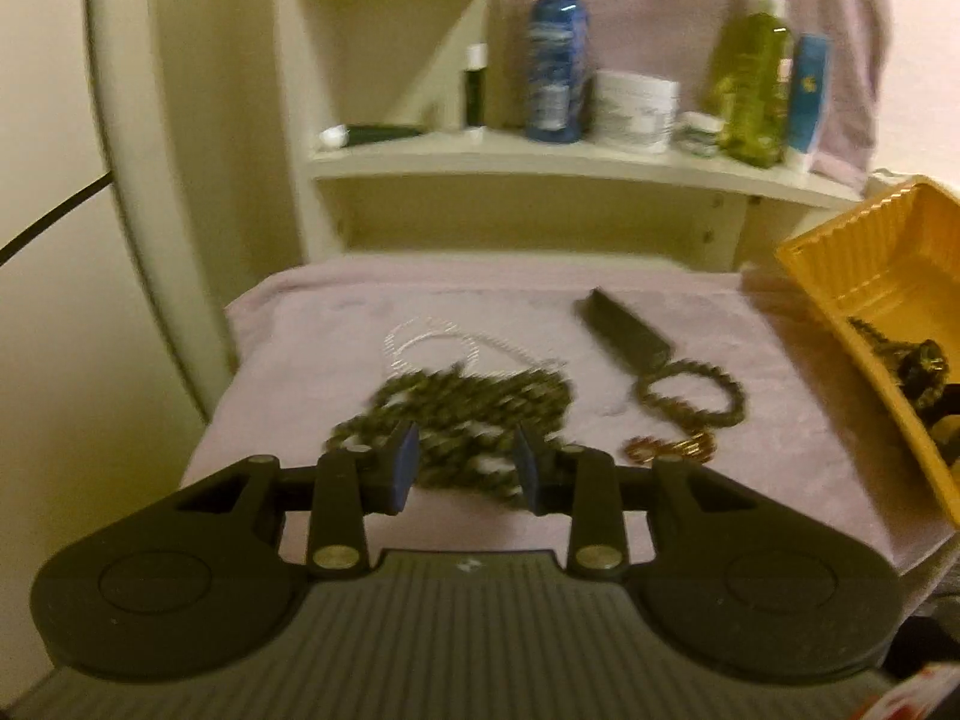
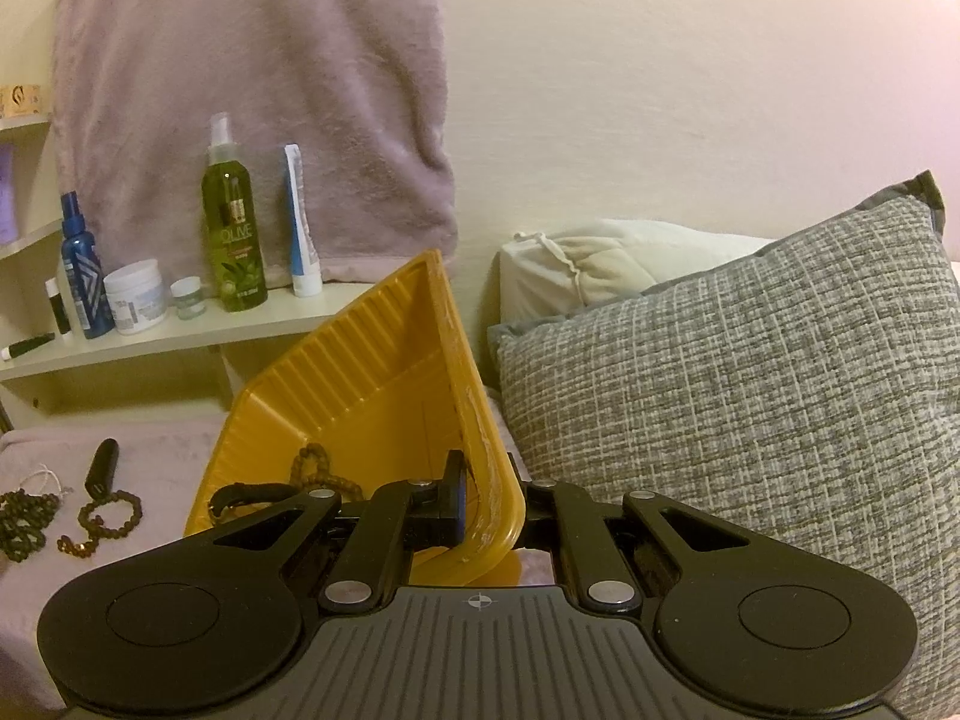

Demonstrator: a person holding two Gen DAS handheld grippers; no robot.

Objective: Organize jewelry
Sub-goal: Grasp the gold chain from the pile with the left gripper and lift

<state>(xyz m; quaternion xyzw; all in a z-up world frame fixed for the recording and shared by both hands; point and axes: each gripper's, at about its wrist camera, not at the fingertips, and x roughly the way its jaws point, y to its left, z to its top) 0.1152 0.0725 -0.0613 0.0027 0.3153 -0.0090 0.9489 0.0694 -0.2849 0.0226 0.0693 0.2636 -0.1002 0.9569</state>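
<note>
Between the blue pads (image 1: 403, 461) of the left gripper (image 1: 465, 468) lies the near edge of a heaped dark bead necklace (image 1: 456, 414), and the jaws stand partly open around it, not yet pressing; the view is blurred, so whether a pad brushes a strand cannot be told. Just beyond that heap sits a pale, thin loop of chain (image 1: 432, 345), and off to the right of the fingers lie a beaded bracelet (image 1: 690, 399), a small gold-coloured piece (image 1: 666, 450) and a dark stick-shaped object (image 1: 624, 330), all on the pink towel (image 1: 300, 372). Farther right, the yellow tray (image 2: 372, 396) is tilted up on its side toward the towel, its rim pinched tight in the right gripper (image 2: 480, 510), with a few dark pieces already lying in its low corner. Doing this step well probably means lowering the left fingers until they straddle several strands at once, closing on the thick middle of the bundle, not on a single loop, then lifting slowly so loose ends do not snag the pale chain. Keeping the tray steady and tipped gives the necklace an easy slope to land on.
</note>
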